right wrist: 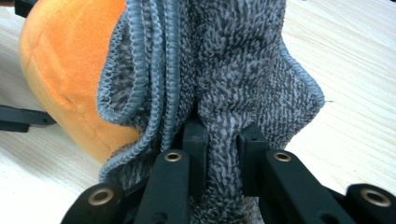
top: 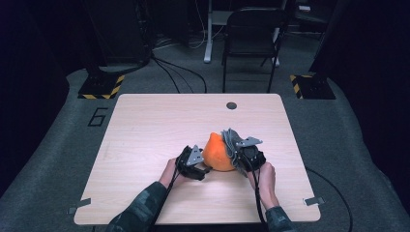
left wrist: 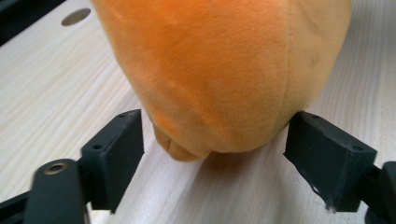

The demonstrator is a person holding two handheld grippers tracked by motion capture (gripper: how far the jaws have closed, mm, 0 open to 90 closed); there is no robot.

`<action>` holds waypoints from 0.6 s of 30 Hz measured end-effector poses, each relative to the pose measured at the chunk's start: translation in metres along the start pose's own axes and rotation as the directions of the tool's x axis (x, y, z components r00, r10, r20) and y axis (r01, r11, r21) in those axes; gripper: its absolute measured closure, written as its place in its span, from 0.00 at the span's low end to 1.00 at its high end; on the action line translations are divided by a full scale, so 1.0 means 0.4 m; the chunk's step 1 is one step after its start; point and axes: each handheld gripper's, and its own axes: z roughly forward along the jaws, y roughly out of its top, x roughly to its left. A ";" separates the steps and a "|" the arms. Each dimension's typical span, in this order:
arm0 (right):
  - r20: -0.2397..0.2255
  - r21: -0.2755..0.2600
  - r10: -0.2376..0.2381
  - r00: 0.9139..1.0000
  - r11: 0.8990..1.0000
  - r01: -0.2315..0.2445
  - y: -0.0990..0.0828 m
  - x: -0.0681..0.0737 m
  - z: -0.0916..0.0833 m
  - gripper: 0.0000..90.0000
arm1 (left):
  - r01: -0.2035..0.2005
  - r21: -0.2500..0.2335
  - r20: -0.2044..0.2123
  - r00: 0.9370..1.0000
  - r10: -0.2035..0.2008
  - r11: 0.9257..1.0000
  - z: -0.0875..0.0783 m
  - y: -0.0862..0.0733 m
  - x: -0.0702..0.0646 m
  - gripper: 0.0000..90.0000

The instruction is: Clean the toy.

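An orange plush toy [top: 217, 152] rests on the wooden table [top: 154, 121], near the front middle. My left gripper [top: 205, 168] lies low at its left side. In the left gripper view that gripper [left wrist: 215, 140] stands open, its jaws on either side of the plush toy's [left wrist: 224, 70] lower end; the left pad is clear of it and the right pad is at its edge. A grey knitted cloth [top: 232, 139] drapes against the toy's right side. My right gripper [right wrist: 223, 135] is shut on the grey cloth [right wrist: 233, 70], pinching a fold, with the orange toy [right wrist: 60, 84] behind it at left.
A round hole [top: 231, 105] sits near the table's far edge. Beyond the table stand a black chair [top: 251, 34] and two floor bases with yellow-black stripes [top: 101, 87] [top: 309, 86]. Cables run over the floor.
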 end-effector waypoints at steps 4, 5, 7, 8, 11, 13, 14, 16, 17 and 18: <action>-0.001 -0.001 -0.003 1.000 1.000 0.003 0.000 0.000 0.001 0.86 | -0.029 0.004 -0.010 1.000 0.029 1.000 0.005 0.001 -0.011 0.37; -0.004 0.003 -0.008 1.000 1.000 0.008 -0.001 0.000 0.000 0.86 | -0.032 -0.006 -0.020 0.999 0.032 0.999 0.006 -0.001 -0.014 0.42; -0.006 0.000 -0.002 1.000 1.000 0.002 -0.001 0.000 -0.001 0.86 | -0.031 -0.006 -0.016 0.999 0.031 0.999 0.008 -0.002 -0.016 0.54; -0.006 -0.003 -0.001 1.000 1.000 0.001 -0.001 0.001 -0.001 0.86 | -0.035 -0.005 -0.021 0.999 0.035 0.999 0.008 -0.002 -0.017 0.59; -0.026 -0.022 0.009 1.000 1.000 -0.010 -0.001 -0.007 -0.008 0.86 | -0.029 -0.005 -0.026 0.999 0.029 1.000 0.007 -0.002 -0.020 0.69; -0.052 -0.047 0.035 0.998 0.998 -0.038 -0.001 -0.022 -0.021 0.85 | -0.033 -0.007 -0.032 0.999 0.033 0.999 0.005 -0.001 -0.021 0.73; -0.052 -0.062 0.043 0.998 0.997 -0.047 -0.001 -0.031 -0.029 0.85 | -0.024 -0.005 -0.032 0.999 0.024 1.000 0.004 -0.001 -0.020 0.75; -0.046 -0.075 0.050 0.998 0.996 -0.053 -0.003 -0.047 -0.041 0.85 | -0.023 -0.005 -0.034 0.999 0.023 1.000 0.004 -0.001 -0.021 0.76; -0.021 -0.103 0.096 0.995 0.990 -0.097 -0.013 -0.091 -0.066 0.85 | -0.010 -0.010 -0.029 1.000 0.010 1.000 0.004 -0.003 -0.019 0.77; -0.021 -0.103 0.096 0.995 0.990 -0.097 -0.013 -0.091 -0.066 0.85 | -0.010 -0.010 -0.029 1.000 0.010 1.000 0.004 -0.003 -0.019 0.78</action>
